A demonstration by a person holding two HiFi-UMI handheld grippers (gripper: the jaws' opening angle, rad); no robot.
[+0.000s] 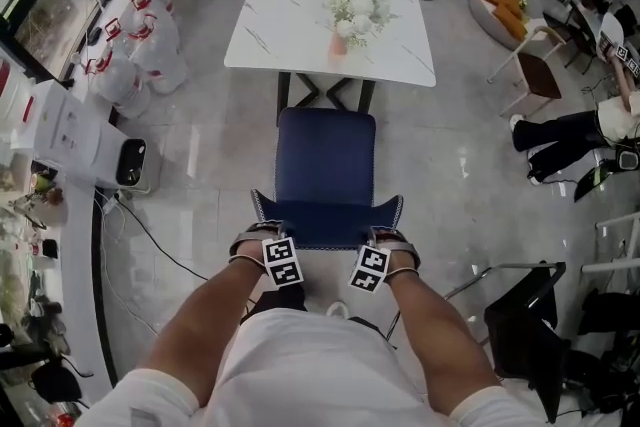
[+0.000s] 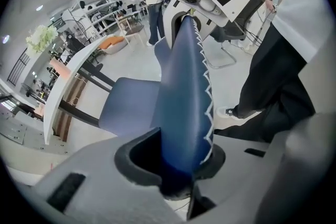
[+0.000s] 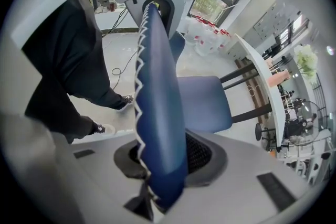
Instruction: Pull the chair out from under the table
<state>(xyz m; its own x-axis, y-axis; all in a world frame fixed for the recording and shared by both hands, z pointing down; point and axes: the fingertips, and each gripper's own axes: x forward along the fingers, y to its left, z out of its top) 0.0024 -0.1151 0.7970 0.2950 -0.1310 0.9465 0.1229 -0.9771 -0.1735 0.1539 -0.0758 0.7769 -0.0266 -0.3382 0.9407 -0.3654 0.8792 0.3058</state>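
Observation:
A blue chair [image 1: 325,163] stands in front of the white marble table [image 1: 290,25], with most of its seat out from under the table edge. Its backrest [image 1: 327,218], trimmed with white zigzag stitching, faces me. My left gripper [image 1: 268,237] is shut on the backrest's left top corner and my right gripper [image 1: 386,237] on its right top corner. In the left gripper view the backrest [image 2: 186,92] runs up from between the jaws of the left gripper [image 2: 181,170]. The right gripper view shows the backrest [image 3: 160,113] caught the same way in the right gripper [image 3: 163,176].
A vase of white flowers [image 1: 352,13] sits on the table. White bags [image 1: 140,45] and a white appliance [image 1: 85,140] with a floor cable [image 1: 150,235] lie to the left. A black folding chair [image 1: 525,325] stands at the right, and a seated person [image 1: 580,130] is further back.

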